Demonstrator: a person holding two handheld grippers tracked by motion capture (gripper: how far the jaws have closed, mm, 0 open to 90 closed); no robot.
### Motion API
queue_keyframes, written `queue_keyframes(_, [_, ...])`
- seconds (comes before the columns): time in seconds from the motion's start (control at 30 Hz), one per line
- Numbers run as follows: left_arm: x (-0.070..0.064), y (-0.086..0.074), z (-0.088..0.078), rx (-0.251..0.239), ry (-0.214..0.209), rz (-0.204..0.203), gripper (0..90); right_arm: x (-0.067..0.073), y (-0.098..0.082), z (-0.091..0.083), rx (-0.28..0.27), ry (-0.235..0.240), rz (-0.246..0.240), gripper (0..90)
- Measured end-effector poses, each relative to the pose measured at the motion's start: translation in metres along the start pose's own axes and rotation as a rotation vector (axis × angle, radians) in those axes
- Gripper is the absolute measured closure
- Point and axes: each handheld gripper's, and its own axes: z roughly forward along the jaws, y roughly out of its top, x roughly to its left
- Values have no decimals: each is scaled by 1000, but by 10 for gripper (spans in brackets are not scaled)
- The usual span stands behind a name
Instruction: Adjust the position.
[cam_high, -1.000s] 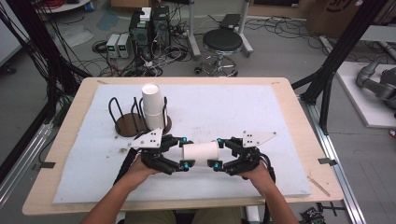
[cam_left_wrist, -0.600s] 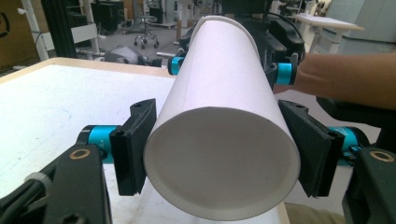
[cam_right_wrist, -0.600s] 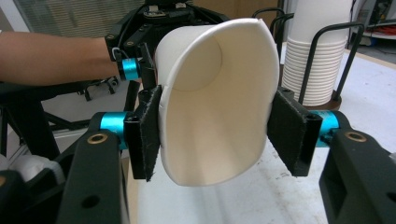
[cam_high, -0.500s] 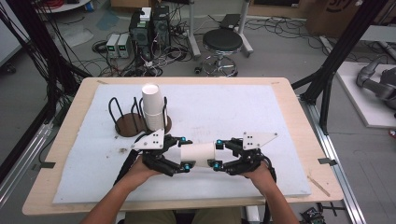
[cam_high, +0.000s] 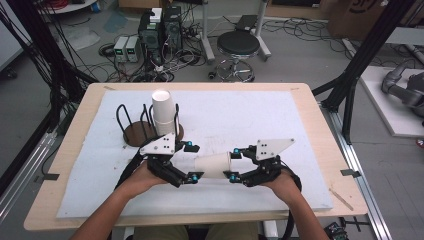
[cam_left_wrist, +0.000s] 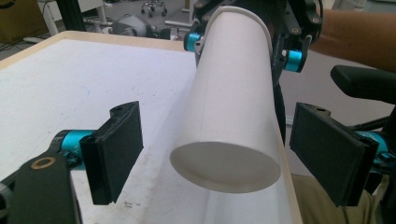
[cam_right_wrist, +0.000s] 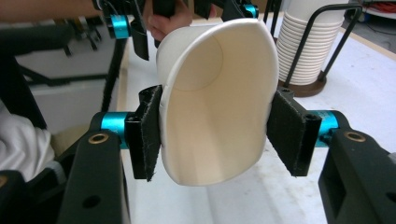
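One smooth white paper cup (cam_high: 212, 165) lies level above the worktop (cam_high: 300, 125), its rim squeezed oval by the clenched right gripper (cam_high: 233, 164). The left gripper (cam_high: 193, 161), just opened, flanks its base untouching.

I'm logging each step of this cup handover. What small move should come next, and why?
Probably draw the left gripper back off the paper cup: its jaws have just opened and stand clear of the cup's base, while the right gripper squeezes the rim end, so it carries the cup alone.
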Motion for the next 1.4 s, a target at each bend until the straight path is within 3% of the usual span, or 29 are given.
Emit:
queue_keyframes(0.3, [-1, 10, 8, 93, -13, 53, 168, 0, 27, 1, 137, -27, -85, 407])
queue_keyframes(0.63, [-1, 18, 14, 159, -21, 100, 177, 1, 54, 8, 263, -41, -135, 401])
queue_keyframes(0.7, [-1, 18, 16, 175, -16, 100, 178, 1, 56, 9, 278, -42, -139, 399])
queue_keyframes(0.77, [-1, 17, 19, 207, -15, 106, 188, 2, 61, 14, 340, -48, -149, 397])
queue_keyframes(0.93, [-1, 13, 27, 251, -30, 109, 206, 4, 66, 24, 416, -46, -165, 391])
queue_keyframes(1.4, [-2, 6, 41, 335, -58, 103, 334, 11, 69, 39, 522, -28, -191, 380])
